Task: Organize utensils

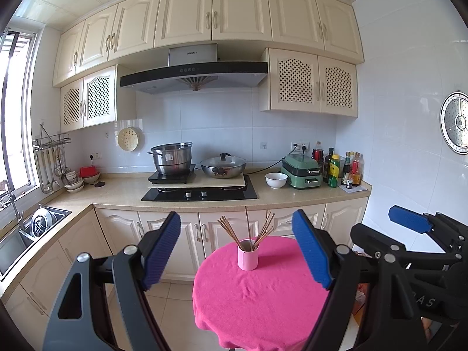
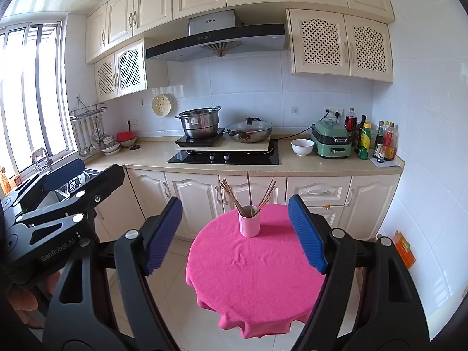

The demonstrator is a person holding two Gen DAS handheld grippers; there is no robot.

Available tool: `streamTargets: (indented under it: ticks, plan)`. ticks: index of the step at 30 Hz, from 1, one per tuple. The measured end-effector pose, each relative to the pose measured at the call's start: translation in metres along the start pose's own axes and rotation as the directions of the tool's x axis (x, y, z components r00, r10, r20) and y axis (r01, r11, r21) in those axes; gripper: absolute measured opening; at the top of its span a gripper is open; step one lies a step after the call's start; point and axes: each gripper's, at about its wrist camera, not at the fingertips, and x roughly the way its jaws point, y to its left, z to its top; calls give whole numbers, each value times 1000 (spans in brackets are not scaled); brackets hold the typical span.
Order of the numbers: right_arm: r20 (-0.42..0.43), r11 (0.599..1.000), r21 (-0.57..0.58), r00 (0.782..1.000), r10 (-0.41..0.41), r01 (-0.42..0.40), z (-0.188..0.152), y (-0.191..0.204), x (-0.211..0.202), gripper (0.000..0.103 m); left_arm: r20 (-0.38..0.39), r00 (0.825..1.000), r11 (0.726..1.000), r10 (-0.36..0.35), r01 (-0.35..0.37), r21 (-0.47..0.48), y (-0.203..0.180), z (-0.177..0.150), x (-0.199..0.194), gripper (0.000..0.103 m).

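A pink cup (image 1: 248,258) (image 2: 249,224) stands upright toward the far side of a small round table draped in a pink cloth (image 1: 263,295) (image 2: 257,272). Several brown chopsticks (image 1: 257,228) (image 2: 248,194) stand in the cup, fanned out. My left gripper (image 1: 238,234) is open, held back from the table with nothing between its blue pads. My right gripper (image 2: 235,218) is open too, likewise short of the table and empty. Each gripper shows at the edge of the other's view: the right gripper (image 1: 409,222), the left gripper (image 2: 67,175).
Behind the table runs an L-shaped kitchen counter (image 2: 292,169) with a hob (image 2: 225,156), a steel pot (image 2: 200,122), a lidded wok (image 2: 250,131), a white bowl (image 2: 302,147), a green electric cooker (image 2: 332,142) and bottles (image 2: 380,140). A sink (image 1: 29,231) lies at left. An orange box (image 2: 405,248) sits on the floor at right.
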Motion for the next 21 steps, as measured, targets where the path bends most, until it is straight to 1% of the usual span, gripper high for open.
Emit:
streamTargets:
  ticks: [21]
  plan:
    - [-8,1000,5,1000,1,-1,0,-2,3,75,-8,1000,1000,0,0,4,6,-3,4,77]
